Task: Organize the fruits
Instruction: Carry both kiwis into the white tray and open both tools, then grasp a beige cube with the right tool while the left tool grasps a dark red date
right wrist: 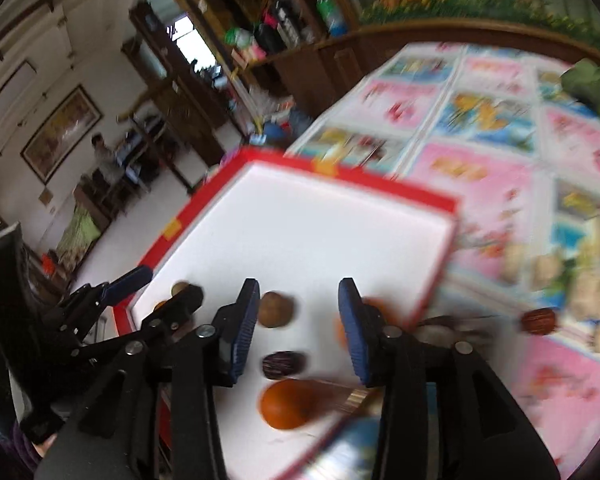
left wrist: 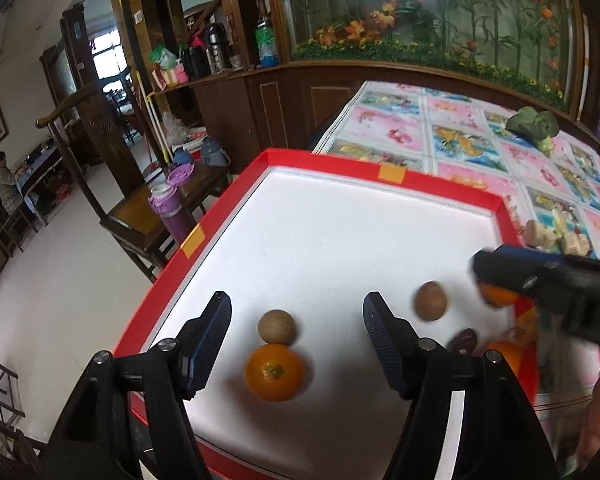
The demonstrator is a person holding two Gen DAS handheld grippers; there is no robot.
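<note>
A red-rimmed tray (left wrist: 440,178) with a white floor holds the fruit. My left gripper (left wrist: 298,320) hangs open over its near part. Between the fingers lie an orange (left wrist: 275,372) and, touching it, a round brown fruit (left wrist: 278,327). Further right are a second brown fruit (left wrist: 431,301), a dark date (left wrist: 464,342) and another orange (left wrist: 504,354). My right gripper (right wrist: 298,312) is open above the brown fruit (right wrist: 275,309), the dark date (right wrist: 284,364) and an orange (right wrist: 288,404). It partly hides a third orange (left wrist: 498,296). The right wrist view is blurred.
A flowered tablecloth (left wrist: 452,120) covers the table beyond the tray. On it lie a green vegetable (left wrist: 534,124), pale ginger pieces (left wrist: 556,236) and a reddish date (right wrist: 540,321). A wooden chair with a purple bottle (left wrist: 168,208) stands left of the table. A person sits far left.
</note>
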